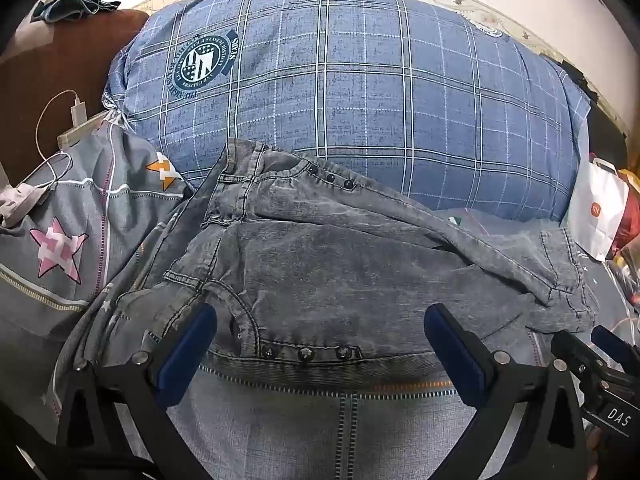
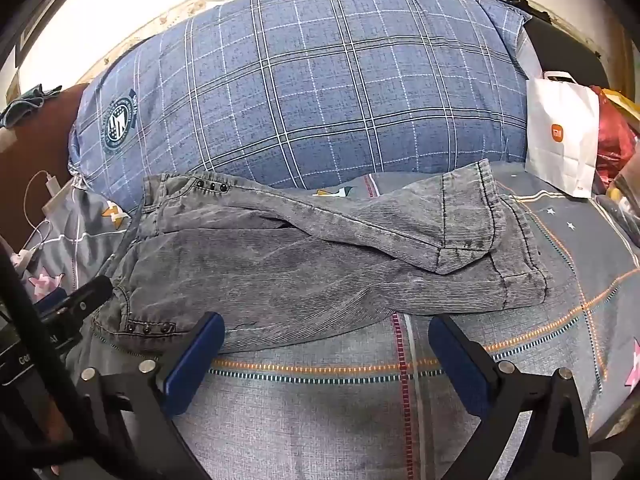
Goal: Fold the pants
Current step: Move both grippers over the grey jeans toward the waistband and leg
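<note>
Grey washed denim pants (image 1: pixel 340 264) lie across the bed, one leg laid over the other, waist end with dark studs at the left, hems at the right (image 2: pixel 492 240). My left gripper (image 1: pixel 320 320) hovers over the near waist edge, jaws wide open, nothing between the blue pads. My right gripper (image 2: pixel 326 328) stands open near the lower leg's front edge (image 2: pixel 280 320), over the bedsheet (image 2: pixel 320 408). The right gripper's tip (image 1: pixel 608 340) shows at the lower right of the left wrist view; the left gripper's tip (image 2: pixel 90 292) shows at the left of the right wrist view.
A large blue plaid pillow (image 1: pixel 360 80) lies right behind the pants. A white paper bag (image 2: pixel 560 144) and red bags stand at the right. A charger with white cable (image 1: pixel 76 108) and a brown headboard are at the left. Grey star-patterned sheet (image 1: pixel 60 248) covers the bed.
</note>
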Tool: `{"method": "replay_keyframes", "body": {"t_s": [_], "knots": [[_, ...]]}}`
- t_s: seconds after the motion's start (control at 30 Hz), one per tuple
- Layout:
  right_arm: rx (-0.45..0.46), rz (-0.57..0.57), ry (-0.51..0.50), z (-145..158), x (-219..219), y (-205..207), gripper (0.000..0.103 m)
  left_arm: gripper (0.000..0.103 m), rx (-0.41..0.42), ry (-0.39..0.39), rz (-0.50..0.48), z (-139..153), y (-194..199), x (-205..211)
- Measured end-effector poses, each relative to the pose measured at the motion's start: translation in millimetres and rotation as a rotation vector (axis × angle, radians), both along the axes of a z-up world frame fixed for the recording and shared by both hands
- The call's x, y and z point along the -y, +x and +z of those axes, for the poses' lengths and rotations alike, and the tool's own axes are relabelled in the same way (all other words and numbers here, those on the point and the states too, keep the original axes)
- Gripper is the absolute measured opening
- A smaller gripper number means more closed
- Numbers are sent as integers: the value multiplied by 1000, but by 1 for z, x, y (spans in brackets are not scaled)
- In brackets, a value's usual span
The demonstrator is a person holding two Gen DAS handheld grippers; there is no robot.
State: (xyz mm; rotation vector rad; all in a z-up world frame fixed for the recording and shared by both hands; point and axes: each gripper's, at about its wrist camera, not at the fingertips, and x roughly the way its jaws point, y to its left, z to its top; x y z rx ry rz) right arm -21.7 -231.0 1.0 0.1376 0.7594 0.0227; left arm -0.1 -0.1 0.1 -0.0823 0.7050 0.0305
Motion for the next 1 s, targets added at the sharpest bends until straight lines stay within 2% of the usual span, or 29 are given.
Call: {"method": "replay_keyframes", "body": {"t_s": [0.4, 0.53, 0.63, 0.67, 0.7, 0.73, 0.83, 0.97, 1.0], "knots": [[-4, 10, -20, 5, 5, -3, 103, 103, -8, -7, -10, 1, 2, -4], [-3, -90, -177, 6, -10, 1, 103, 103, -35, -72, -34, -6, 8, 0], [-1, -170, -287, 17, -19, 3, 103, 103, -40, -158, -79, -9, 14, -4], [87, -185, -345, 24, -20, -5, 103, 103, -37, -179, -87, -8, 15, -5], [105, -185, -351, 28, -22, -7, 103, 103, -15, -196, -89, -7, 15, -4], [116, -179, -356, 32, -22, -9, 103, 103, -8, -180, -87, -6, 14, -4], [13, -152, -315, 30, -23, 0, 103, 103, -14, -171, -87, -5, 14, -3], [-36, -130, -306, 26, -24, 3, 103, 103, -115, -160, -75, -5, 16, -5], [-38, -129, -304, 27, -23, 4, 103, 103, -115, -161, -78, -4, 16, -5]]}}
